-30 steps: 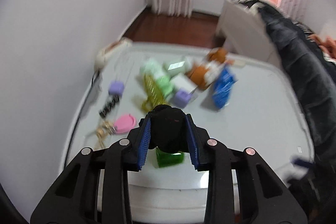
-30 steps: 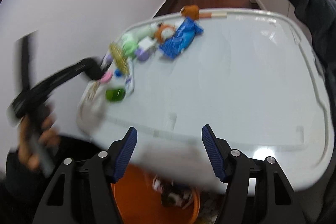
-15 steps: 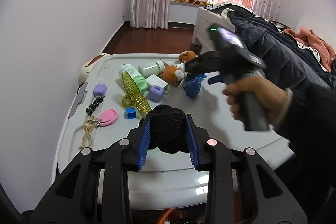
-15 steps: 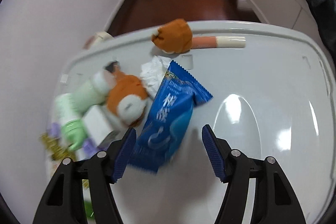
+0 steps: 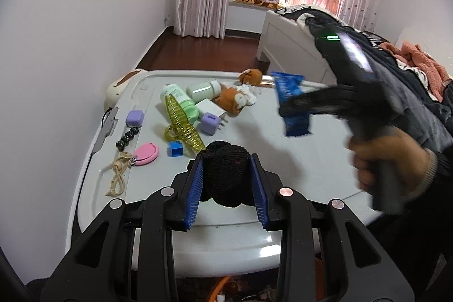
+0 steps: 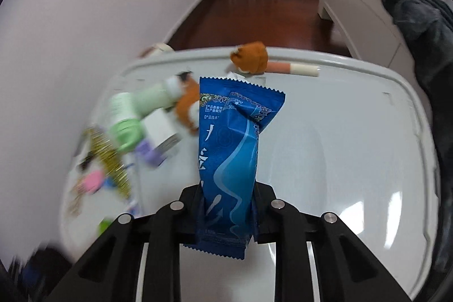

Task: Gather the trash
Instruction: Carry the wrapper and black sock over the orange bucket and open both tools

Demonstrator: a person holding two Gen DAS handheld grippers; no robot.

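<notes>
The right gripper (image 6: 226, 205) has just been closing its fingers and now pinches the blue snack wrapper (image 6: 232, 149) by its lower end, the packet standing up off the white counter (image 6: 339, 160). Seen from the left wrist, that wrapper (image 5: 291, 104) hangs above the counter, to the right of the yellow spiral toy (image 5: 184, 126). The left gripper (image 5: 226, 188) pinches a black knitted ball (image 5: 226, 174) between its blue fingers (image 5: 194, 194), nearer the camera than the yellow spiral toy. A pink oval case (image 5: 145, 153) lies left of that toy.
</notes>
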